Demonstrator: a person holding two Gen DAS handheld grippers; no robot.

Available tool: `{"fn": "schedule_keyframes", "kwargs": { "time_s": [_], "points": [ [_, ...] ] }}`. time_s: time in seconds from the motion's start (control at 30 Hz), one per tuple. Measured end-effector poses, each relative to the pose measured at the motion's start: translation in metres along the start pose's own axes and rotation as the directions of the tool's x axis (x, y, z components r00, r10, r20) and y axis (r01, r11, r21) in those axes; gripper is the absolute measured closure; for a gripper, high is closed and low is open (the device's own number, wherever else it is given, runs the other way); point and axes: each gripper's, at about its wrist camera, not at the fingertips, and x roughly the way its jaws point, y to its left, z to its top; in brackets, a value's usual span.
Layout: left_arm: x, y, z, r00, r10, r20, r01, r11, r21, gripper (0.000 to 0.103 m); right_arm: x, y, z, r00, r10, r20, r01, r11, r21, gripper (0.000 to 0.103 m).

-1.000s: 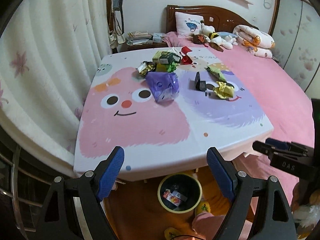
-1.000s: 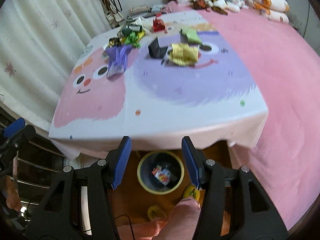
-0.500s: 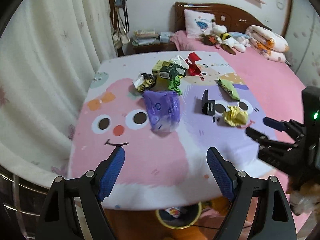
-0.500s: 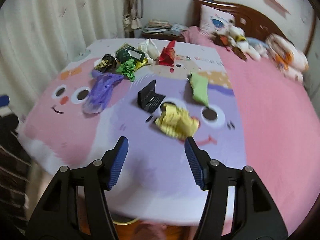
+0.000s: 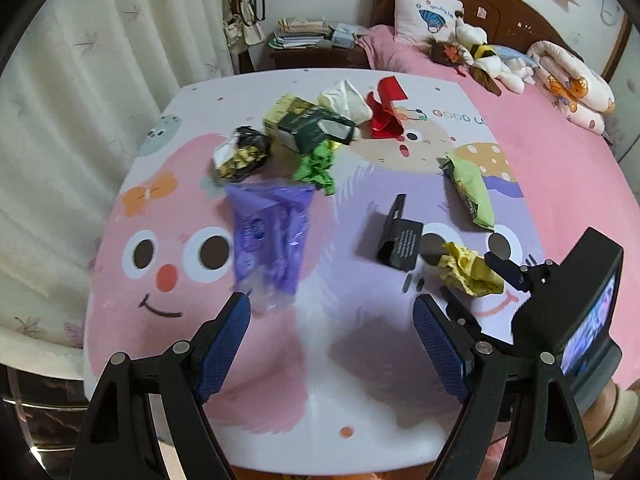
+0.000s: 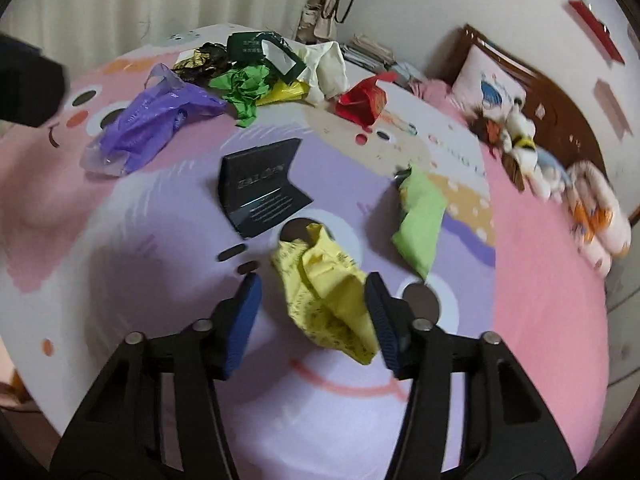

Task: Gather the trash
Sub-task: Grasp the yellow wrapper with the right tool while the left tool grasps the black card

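Trash lies scattered on a cartoon-print table (image 5: 360,340). A crumpled yellow wrapper (image 6: 324,292) sits between the open fingers of my right gripper (image 6: 314,300), its right edge against the right pad; the same yellow wrapper (image 5: 468,268) shows in the left wrist view with the right gripper (image 5: 476,280) around it. My left gripper (image 5: 332,328) hangs open over the table's near part, just short of a purple plastic bag (image 5: 272,232). Farther off lie a black folded card (image 5: 400,236), a light green packet (image 5: 472,188), a green crumple (image 5: 316,164), a dark green box (image 5: 316,128), a red wrapper (image 5: 384,112) and a black-gold wrapper (image 5: 244,152).
A white tissue (image 5: 344,96) lies beyond the green box. A pink bed (image 5: 560,152) with plush toys (image 5: 492,64) and a pillow adjoins the table's right side. A curtain (image 5: 80,100) hangs on the left, a cluttered nightstand (image 5: 316,40) behind.
Both grippers rose from below the table edge and moved forward over it. The floor bin has dropped out of view. The right gripper has reached the yellow wrapper, which now lies between its fingers.
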Motion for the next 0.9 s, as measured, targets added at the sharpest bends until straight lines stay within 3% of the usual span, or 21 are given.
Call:
{"fn": "schedule_keyframes", "kwargs": {
  "time_s": [0.03,0.17,0.27,0.4,0.53,0.67,0.77,0.9],
  "points": [
    [0.005,-0.005,0.003,1.0,0.0,-0.006,0.0,1.0,0.002,0.018,0.006,-0.006,0.0,1.0,-0.004,-0.003,0.004,1.0,-0.001,0.057],
    [0.024,-0.025,0.02,1.0,-0.006,-0.012,0.006,1.0,0.02,0.018,0.018,-0.033,-0.001,0.998,0.045,-0.034,-0.042,0.996,0.08,0.081],
    [0.038,-0.035,0.033,1.0,-0.01,-0.017,0.01,0.999,0.034,0.018,0.017,-0.051,-0.002,0.994,0.109,-0.032,-0.104,0.986,0.13,0.089],
    [0.061,-0.045,0.046,0.999,-0.023,-0.048,0.025,0.999,0.048,0.023,0.018,-0.081,-0.006,0.965,0.262,-0.029,-0.246,0.934,0.261,0.091],
    [0.085,-0.052,0.054,0.995,-0.038,-0.094,0.043,0.998,0.05,0.031,0.019,-0.099,-0.01,0.94,0.34,-0.029,-0.309,0.884,0.352,0.091],
    [0.11,-0.052,0.06,0.986,-0.076,-0.15,0.079,0.997,0.014,0.048,0.018,-0.104,-0.014,0.93,0.367,-0.029,-0.328,0.863,0.384,0.091],
    [0.121,-0.049,0.063,0.982,-0.088,-0.166,0.087,0.996,-0.012,0.054,0.015,-0.103,-0.017,0.928,0.372,-0.029,-0.334,0.862,0.38,0.091],
    [0.137,-0.048,0.066,0.969,-0.111,-0.221,0.104,0.994,-0.043,0.069,0.015,-0.101,-0.017,0.926,0.375,-0.03,-0.337,0.862,0.379,0.091]
  ]
}}
